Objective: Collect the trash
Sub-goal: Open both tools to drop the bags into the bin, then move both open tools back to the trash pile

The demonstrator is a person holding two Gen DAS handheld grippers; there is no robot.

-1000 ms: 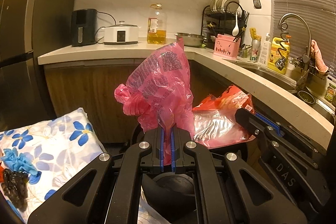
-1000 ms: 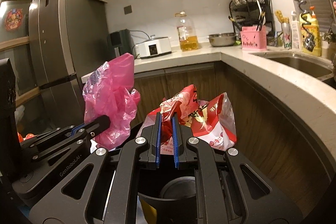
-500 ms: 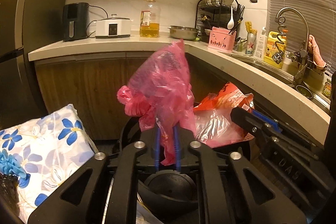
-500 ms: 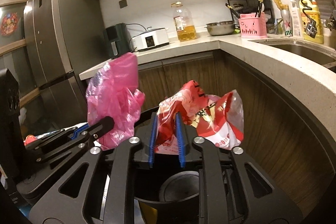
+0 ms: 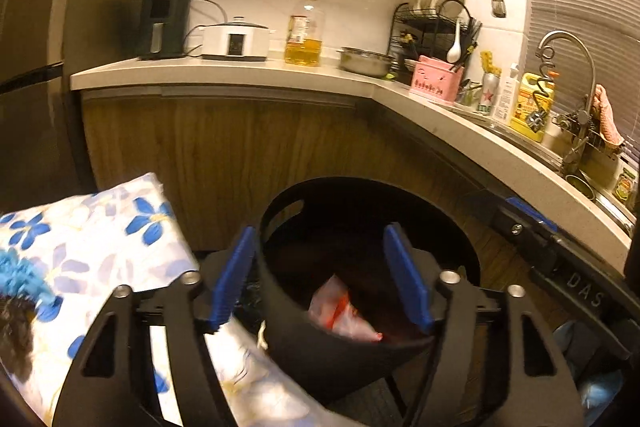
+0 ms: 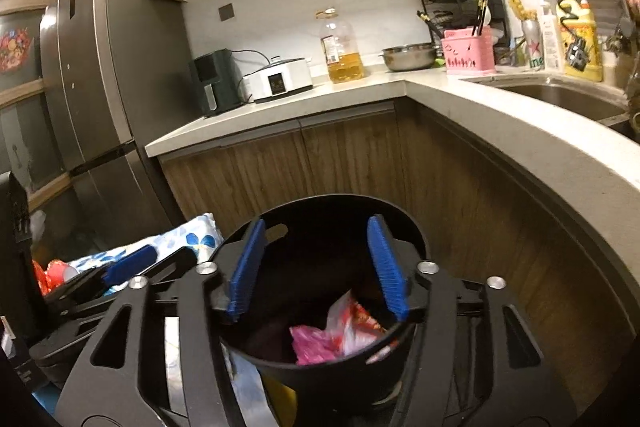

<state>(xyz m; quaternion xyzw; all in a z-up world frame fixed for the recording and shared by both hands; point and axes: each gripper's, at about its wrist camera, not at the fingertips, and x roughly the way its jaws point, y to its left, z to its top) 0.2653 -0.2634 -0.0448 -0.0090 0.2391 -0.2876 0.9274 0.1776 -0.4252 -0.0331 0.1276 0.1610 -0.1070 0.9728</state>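
Observation:
A round black trash bin (image 5: 280, 223) stands on the floor below both grippers; it also shows in the right wrist view (image 6: 404, 227). Inside it lie a pink plastic bag (image 6: 312, 343) and a red and clear snack wrapper (image 6: 356, 319), the wrapper also showing in the left wrist view (image 5: 340, 311). My left gripper (image 5: 322, 279) is open and empty above the bin. My right gripper (image 6: 318, 267) is open and empty above the bin. The left gripper's blue finger (image 6: 128, 263) shows at the left of the right wrist view.
A blue-flowered cushion (image 5: 100, 235) lies left of the bin. Wooden cabinets (image 6: 340, 163) under an L-shaped counter (image 6: 500, 131) stand behind and to the right. A grey fridge (image 6: 100, 87) is at the left. The counter holds an oil bottle (image 5: 304, 31), cooker, dish rack and sink.
Both grippers opened wide. The pink bag dropped from the left gripper and the red wrapper from the right gripper into the bin.

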